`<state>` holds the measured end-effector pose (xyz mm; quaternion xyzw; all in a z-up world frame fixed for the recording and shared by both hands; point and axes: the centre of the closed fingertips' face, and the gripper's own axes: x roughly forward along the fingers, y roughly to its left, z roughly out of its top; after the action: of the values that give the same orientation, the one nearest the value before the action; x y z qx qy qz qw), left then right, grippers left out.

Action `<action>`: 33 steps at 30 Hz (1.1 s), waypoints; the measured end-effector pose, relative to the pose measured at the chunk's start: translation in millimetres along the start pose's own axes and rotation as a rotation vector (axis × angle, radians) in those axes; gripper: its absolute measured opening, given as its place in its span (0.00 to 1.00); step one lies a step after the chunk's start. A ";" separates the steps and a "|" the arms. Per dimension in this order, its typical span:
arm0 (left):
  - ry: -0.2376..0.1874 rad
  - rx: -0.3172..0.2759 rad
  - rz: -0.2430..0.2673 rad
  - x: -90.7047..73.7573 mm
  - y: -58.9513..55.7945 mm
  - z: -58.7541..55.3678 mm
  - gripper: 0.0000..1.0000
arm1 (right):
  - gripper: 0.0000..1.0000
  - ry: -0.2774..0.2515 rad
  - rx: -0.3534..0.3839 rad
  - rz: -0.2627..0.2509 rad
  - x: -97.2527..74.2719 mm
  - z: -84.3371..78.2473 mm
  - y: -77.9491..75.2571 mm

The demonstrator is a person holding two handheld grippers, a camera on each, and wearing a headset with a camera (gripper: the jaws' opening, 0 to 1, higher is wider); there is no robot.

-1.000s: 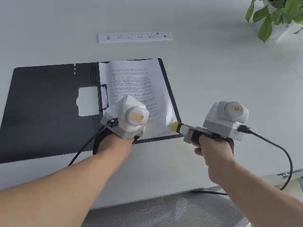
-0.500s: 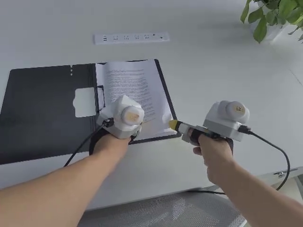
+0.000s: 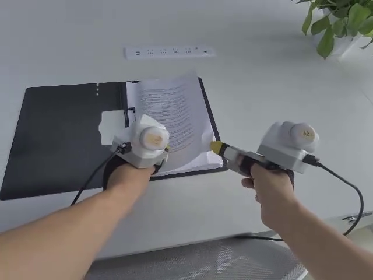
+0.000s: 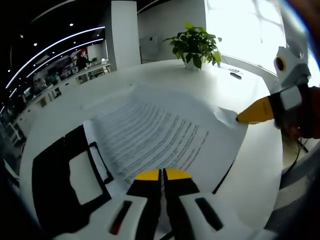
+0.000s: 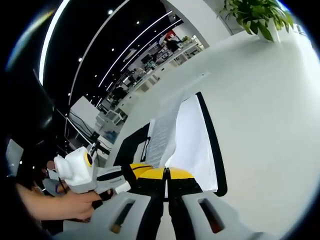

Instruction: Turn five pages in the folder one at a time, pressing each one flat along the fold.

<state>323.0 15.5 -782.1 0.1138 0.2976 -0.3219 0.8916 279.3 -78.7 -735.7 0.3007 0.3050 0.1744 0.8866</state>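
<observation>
A: One printed page point(image 3: 175, 111) curls up off the black folder point(image 3: 64, 134), open on the bench point(image 3: 262, 76)?
B: Yes; right fingers point(image 3: 217, 148) pinch its near-right corner, left fingers point(image 4: 147, 175) closed together over it. Print unreadable.

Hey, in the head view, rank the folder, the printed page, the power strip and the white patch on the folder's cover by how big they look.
1. black folder
2. printed page
3. power strip and white patch: about alike in area. The strip is long, thin and farther away, so I won't rank them.
</observation>
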 end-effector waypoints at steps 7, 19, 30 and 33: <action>-0.045 -0.040 0.023 -28.4 14.5 10.6 0.00 | 0.00 -0.017 -0.032 0.057 0.4 5.6 29.3; -0.104 -0.097 0.089 -78.5 47.3 8.5 0.00 | 0.00 -0.028 -0.067 0.164 9.6 7.1 85.7; -0.158 -0.144 0.145 -134.1 77.9 6.3 0.00 | 0.00 -0.004 -0.113 0.228 26.7 -3.1 129.7; -0.160 -0.150 0.158 -150.1 86.3 4.1 0.00 | 0.00 0.008 -0.123 0.243 32.9 -8.2 142.3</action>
<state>287.8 156.1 -687.2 0.0436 0.2387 -0.2357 0.9410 280.9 48.9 -664.2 0.2800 0.2587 0.3000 0.8745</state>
